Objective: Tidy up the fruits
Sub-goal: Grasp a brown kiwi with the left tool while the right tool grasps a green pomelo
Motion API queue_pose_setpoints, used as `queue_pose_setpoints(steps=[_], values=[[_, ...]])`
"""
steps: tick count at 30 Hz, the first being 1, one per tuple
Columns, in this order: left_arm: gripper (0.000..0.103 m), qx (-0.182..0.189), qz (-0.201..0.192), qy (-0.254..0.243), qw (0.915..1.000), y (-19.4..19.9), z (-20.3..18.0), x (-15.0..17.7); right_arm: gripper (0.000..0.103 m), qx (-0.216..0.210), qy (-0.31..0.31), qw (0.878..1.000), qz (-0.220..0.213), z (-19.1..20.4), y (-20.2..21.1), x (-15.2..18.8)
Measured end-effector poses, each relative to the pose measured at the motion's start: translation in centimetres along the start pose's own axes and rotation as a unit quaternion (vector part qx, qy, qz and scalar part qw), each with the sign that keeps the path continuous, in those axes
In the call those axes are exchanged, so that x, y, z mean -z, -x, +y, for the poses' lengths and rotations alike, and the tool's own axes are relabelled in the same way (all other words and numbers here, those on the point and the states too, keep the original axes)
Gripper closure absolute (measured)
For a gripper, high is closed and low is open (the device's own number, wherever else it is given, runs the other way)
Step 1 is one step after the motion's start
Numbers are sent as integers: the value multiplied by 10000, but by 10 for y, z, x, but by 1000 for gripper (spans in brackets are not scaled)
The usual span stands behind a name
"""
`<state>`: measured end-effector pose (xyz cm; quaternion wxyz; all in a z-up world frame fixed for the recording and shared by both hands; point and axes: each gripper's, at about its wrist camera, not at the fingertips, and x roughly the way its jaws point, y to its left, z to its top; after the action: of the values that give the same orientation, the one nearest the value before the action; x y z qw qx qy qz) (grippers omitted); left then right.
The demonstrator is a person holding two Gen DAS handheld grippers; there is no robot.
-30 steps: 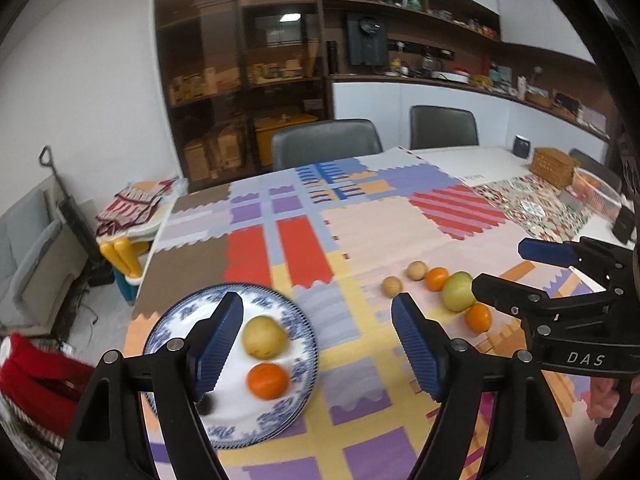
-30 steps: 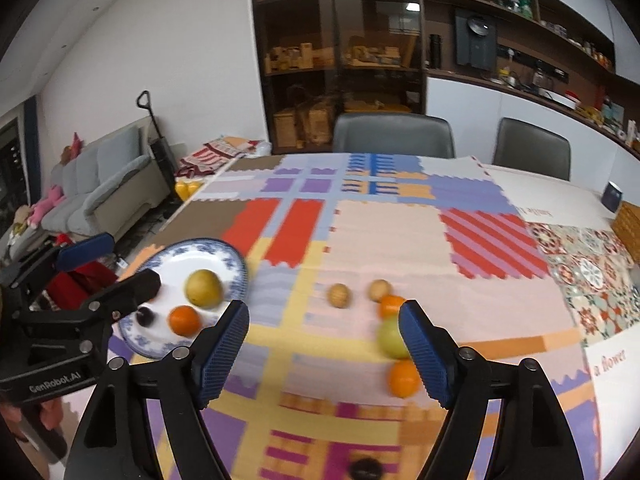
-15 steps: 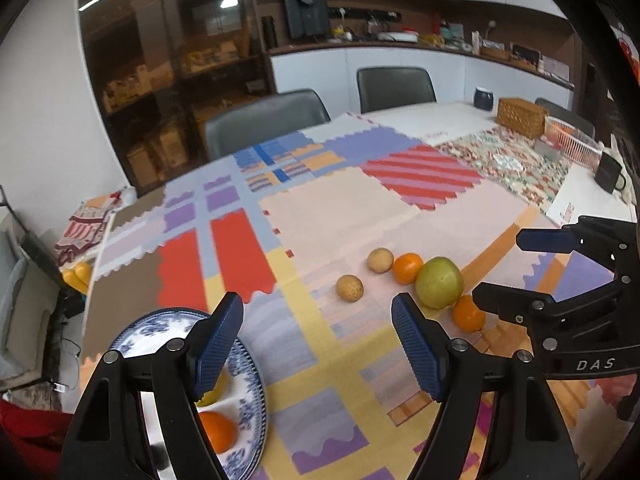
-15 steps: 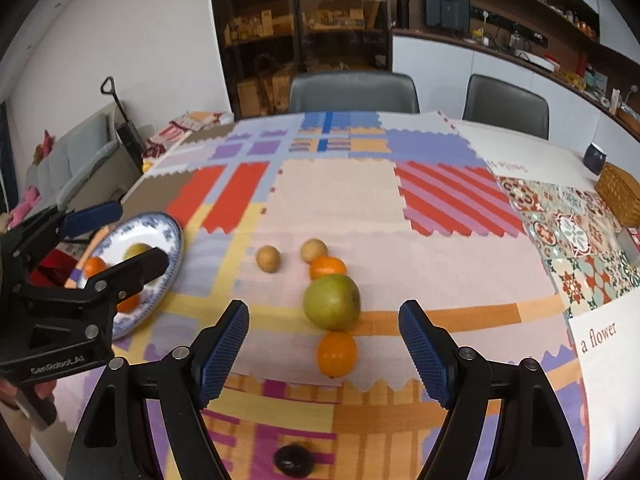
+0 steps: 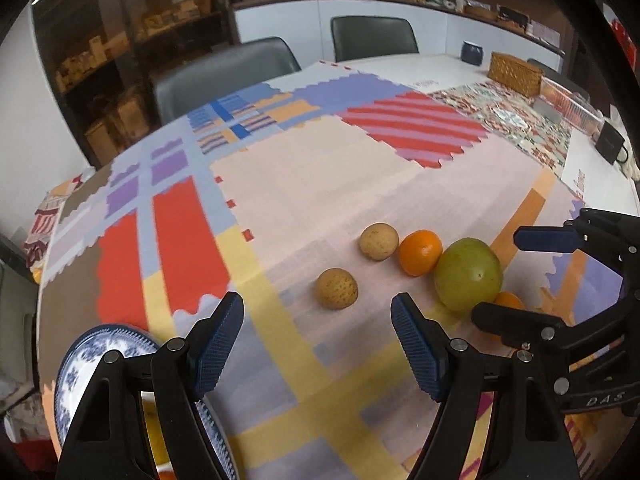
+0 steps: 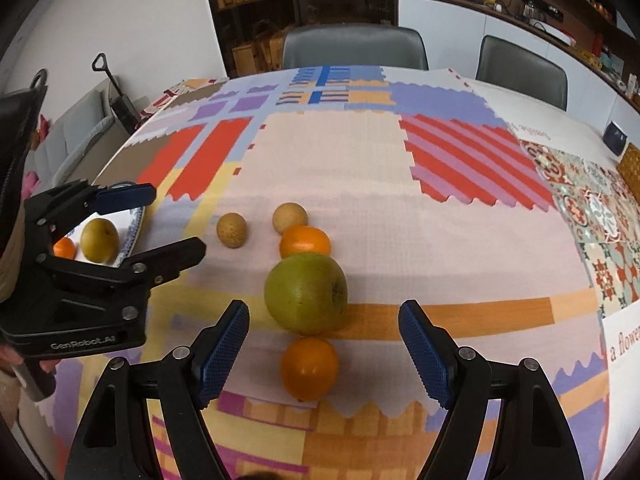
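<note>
Loose fruit lies on the patchwork tablecloth: two small brown fruits (image 5: pixel 336 289) (image 5: pixel 378 241), an orange (image 5: pixel 421 252), a big green fruit (image 6: pixel 306 293) and a second orange (image 6: pixel 309 368) in front of it. My left gripper (image 5: pixel 316 344) is open, just short of the nearer brown fruit. My right gripper (image 6: pixel 323 354) is open, with the front orange between its fingers, untouched, and the green fruit just beyond. A blue-patterned plate (image 6: pixel 134 226) at the left holds a yellow fruit (image 6: pixel 99 239) and an orange (image 6: pixel 65 248).
Two grey chairs (image 6: pixel 354 46) stand behind the table. A wicker basket (image 5: pixel 514 74), a dark mug (image 5: pixel 471 53) and a black box (image 5: pixel 610 145) sit at the far right. A dark object (image 6: pixel 260 476) peeks in at the near table edge.
Both grippers moved down and closer to the loose fruit. The left one swung right, away from the plate. The front orange now sits between the right fingers. Both stayed open.
</note>
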<state>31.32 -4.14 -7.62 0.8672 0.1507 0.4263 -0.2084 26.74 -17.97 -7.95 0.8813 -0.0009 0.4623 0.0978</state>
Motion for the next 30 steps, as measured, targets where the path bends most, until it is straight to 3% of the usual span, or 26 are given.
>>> queue_pose_setpoints(steps=[11, 16, 20, 30], values=[[49, 288, 347, 62, 9990, -38, 0, -9, 33, -249, -151, 9994, 190, -6, -25, -3], [74, 418, 455, 204, 9979, -44, 2, -10, 39, -414, -188, 9987, 223, -4, -31, -6], [75, 441, 423, 292, 9977, -39, 2, -7, 51, -595, -230, 9977, 235, -5, -33, -6], [75, 169, 254, 493, 9983, -5, 1, -3, 51, -602, -304, 9977, 111, -6, -22, -3]])
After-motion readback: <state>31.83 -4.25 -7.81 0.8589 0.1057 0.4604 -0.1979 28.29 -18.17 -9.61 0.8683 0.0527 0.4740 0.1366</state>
